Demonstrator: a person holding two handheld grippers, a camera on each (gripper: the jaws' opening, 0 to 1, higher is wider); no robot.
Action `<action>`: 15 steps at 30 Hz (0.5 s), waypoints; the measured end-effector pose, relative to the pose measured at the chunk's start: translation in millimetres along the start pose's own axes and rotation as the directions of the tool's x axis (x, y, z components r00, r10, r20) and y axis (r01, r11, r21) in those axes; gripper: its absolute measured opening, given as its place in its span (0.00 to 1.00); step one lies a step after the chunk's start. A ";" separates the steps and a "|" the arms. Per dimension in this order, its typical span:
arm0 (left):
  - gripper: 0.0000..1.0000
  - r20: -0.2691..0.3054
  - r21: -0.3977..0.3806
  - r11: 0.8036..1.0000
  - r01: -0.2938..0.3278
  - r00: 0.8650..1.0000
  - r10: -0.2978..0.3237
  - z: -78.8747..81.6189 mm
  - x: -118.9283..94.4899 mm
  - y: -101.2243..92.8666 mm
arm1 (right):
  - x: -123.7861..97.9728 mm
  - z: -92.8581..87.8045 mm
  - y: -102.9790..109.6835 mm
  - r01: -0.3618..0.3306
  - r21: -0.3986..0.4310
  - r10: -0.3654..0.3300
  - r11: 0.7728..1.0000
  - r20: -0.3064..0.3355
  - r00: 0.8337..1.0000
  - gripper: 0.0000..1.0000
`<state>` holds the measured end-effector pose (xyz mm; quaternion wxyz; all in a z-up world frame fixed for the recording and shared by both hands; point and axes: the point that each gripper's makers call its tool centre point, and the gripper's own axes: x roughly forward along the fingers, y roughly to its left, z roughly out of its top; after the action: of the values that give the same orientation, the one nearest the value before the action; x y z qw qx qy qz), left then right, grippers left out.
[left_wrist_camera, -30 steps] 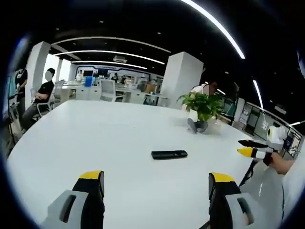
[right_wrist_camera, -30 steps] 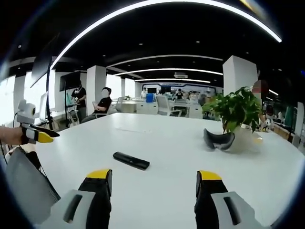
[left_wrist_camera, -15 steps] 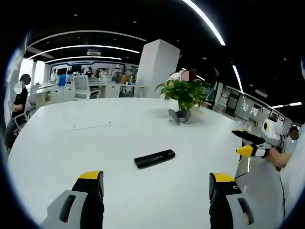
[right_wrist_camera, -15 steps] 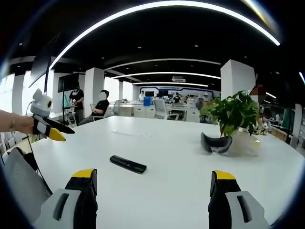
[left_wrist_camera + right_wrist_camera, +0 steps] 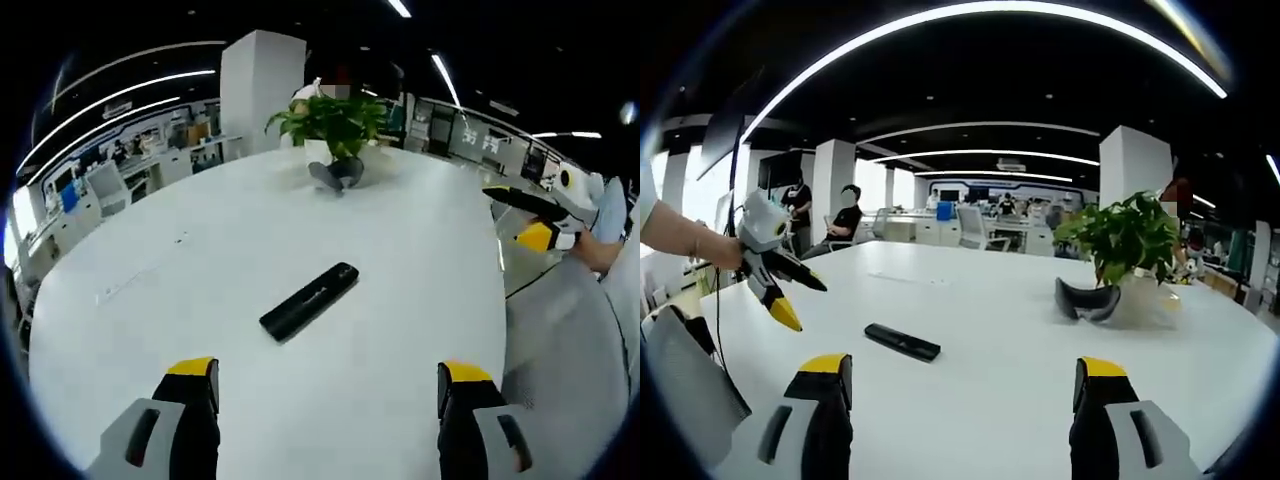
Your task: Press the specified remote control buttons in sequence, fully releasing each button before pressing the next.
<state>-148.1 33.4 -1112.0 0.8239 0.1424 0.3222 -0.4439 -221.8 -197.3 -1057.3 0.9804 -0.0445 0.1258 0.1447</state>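
- The remote control lies flat on the white table, ahead of the left tongs and about centred between their jaws, well apart from the tips; from the right tongs it sits ahead and toward their left jaw
- Both pairs of tongs stand wide apart and hold nothing
- The remote looks like a slim, stiff black bar, probably light with a smooth plastic shell, so it would likely skid across the glossy table under a slanted push
- A sensible hold would be across its long edges near one end, one pair of tongs steadying it while a jaw tip of the other presses straight down on a button
- The buttons cannot be made out in either view; the top face reads as plain black, so which end carries which key cannot be told
- Past the remote a potted plant stands with a dark curved object just beside its base; what that object is stays unclear
- The left tongs appear at the left edge of the right gripper view, tips slanting toward the table, held by a hand partly cut off
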 end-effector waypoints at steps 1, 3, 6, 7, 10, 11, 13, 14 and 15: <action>0.94 -0.003 0.002 1.000 0.015 1.000 -0.015 -1.2 2.7 3.0 | -0.3 0.4 -1.4 0.005 0.000 -0.005 1.000 0.003 1.000 0.87; 0.95 -0.023 0.014 0.999 0.040 0.999 -0.039 -1.9 8.4 3.4 | -0.7 0.9 -4.4 0.008 0.016 -0.008 1.000 0.008 1.000 0.86; 0.95 -0.081 0.119 0.992 0.039 0.996 -0.030 -5.6 13.9 11.0 | -2.0 0.9 -6.3 0.008 0.040 -0.008 0.999 0.008 1.000 0.82; 0.94 -0.103 0.147 0.988 0.038 0.994 -0.023 -6.5 15.8 13.5 | -2.0 0.8 -6.5 0.008 0.042 -0.008 0.999 0.008 1.000 0.81; 0.93 -0.118 0.151 0.987 0.056 0.992 -0.039 -2.6 22.5 18.2 | -2.8 0.5 -6.3 0.010 0.046 -0.010 0.999 0.004 1.000 0.80; 0.93 -0.120 0.149 0.987 0.063 0.992 -0.045 -1.0 24.7 20.0 | -2.5 0.1 -6.2 0.009 0.046 -0.009 0.999 0.002 1.000 0.80; 0.93 -0.137 0.151 0.985 0.081 0.989 -0.060 2.7 29.6 22.4 | -1.9 -5.3 -7.4 0.016 0.036 -0.015 0.999 -0.029 0.999 0.75; 0.92 -0.142 0.163 0.983 0.089 0.988 -0.066 4.7 31.1 23.3 | -1.9 -8.7 -9.3 0.024 0.026 -0.023 0.999 -0.047 0.999 0.73; 0.91 -0.154 0.175 0.980 0.099 0.985 -0.072 7.7 32.8 24.0 | -2.4 -17.5 -12.9 0.038 0.011 -0.037 0.999 -0.095 0.995 0.68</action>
<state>-112.1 21.9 -1129.0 0.7616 0.2354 0.3459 -0.4949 -224.3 -212.4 -1072.9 0.9761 -0.0474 0.1724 0.1233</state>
